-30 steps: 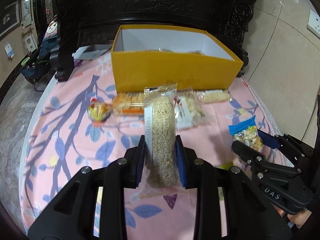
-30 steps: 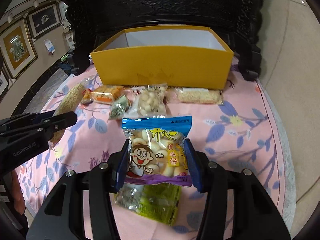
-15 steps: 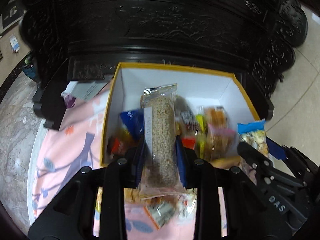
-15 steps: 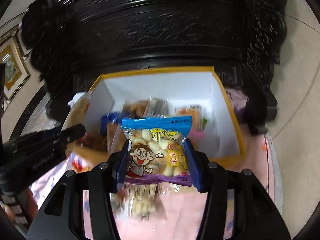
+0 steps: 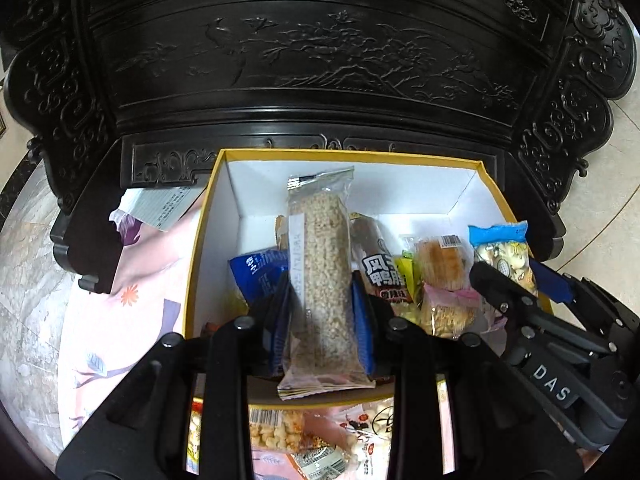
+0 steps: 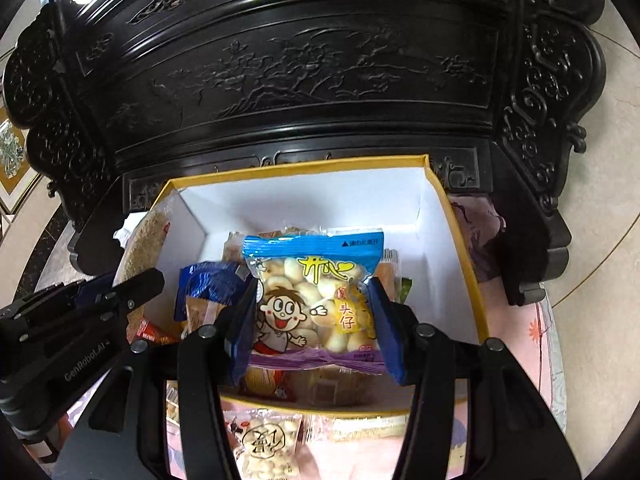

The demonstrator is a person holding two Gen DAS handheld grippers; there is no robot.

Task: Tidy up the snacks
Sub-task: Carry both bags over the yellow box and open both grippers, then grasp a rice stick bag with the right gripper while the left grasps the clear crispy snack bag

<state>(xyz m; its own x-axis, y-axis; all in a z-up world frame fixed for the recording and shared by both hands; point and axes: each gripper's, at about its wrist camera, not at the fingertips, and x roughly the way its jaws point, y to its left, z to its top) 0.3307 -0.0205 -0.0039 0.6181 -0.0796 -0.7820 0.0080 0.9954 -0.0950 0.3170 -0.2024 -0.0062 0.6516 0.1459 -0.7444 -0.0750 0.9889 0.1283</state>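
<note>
1. The rice bar (image 5: 322, 280) was clamped in the nearly closed left gripper (image 5: 322, 300), its long axis pointing away over the yellow box (image 5: 200, 248).
2. The biscuit bag (image 6: 314, 300) was pinched in the half-open right gripper (image 6: 314, 320), above the box's fuller middle.
3. Bare floor was seen by the right wall (image 6: 440, 264); carved furniture (image 6: 300, 80) was judged close behind.

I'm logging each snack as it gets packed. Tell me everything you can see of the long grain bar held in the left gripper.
The grain bar is a long, tan block of pressed puffed grains sealed in clear, crinkly plastic, with a pale printed strip along its left side and flat crimped seals at both ends. The left gripper is shut on its lower half, blue pads pressing both sides. It points lengthwise away from the camera, over the open yellow box and the snacks already inside.
</note>
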